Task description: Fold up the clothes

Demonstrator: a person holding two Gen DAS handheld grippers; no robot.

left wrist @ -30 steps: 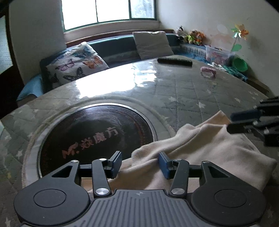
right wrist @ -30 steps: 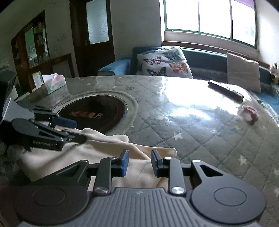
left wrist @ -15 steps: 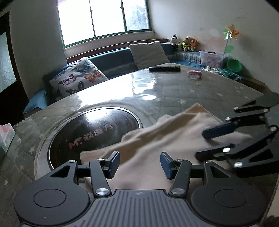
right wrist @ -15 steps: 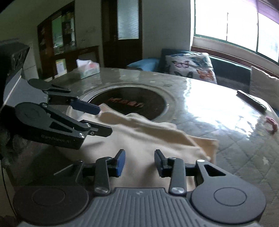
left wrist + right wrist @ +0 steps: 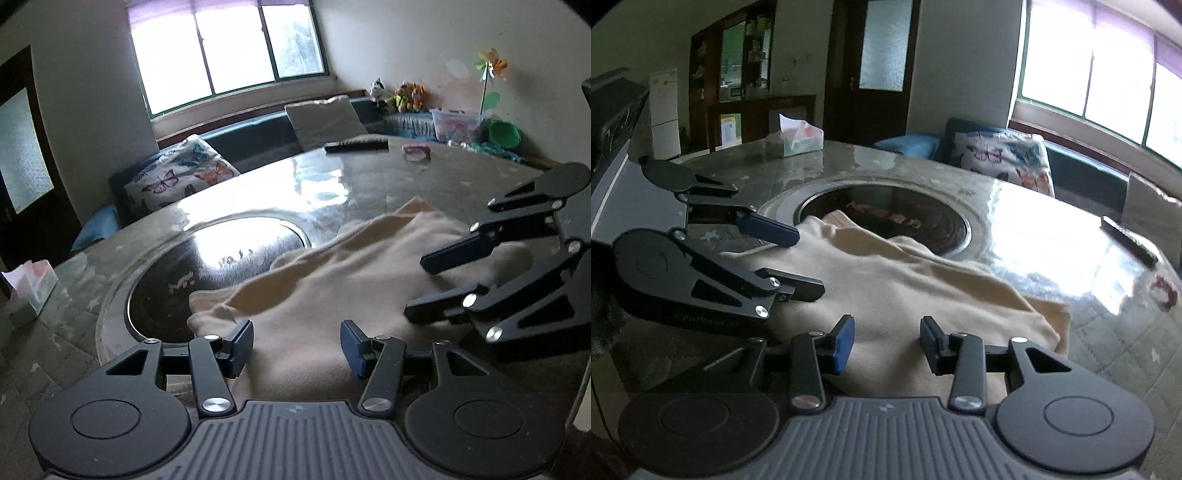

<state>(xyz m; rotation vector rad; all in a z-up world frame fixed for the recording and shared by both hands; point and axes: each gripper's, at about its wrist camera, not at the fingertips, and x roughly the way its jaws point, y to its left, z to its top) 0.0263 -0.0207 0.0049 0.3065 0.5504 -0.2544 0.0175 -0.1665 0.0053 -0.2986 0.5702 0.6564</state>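
Note:
A cream garment lies folded on the round table, partly over the dark centre disc. It also shows in the right wrist view. My left gripper is open and empty, hovering above the garment's near edge; it also shows at the left of the right wrist view. My right gripper is open and empty above the garment's near right part; it also shows at the right of the left wrist view.
The quilted table top holds a remote control and a pink item at the far side. A tissue box stands near the left edge. A bench with cushions runs under the window.
Both grippers have pulled back and risen from the garment. The garment lies flatter on the table, and the view of both cameras has widened.

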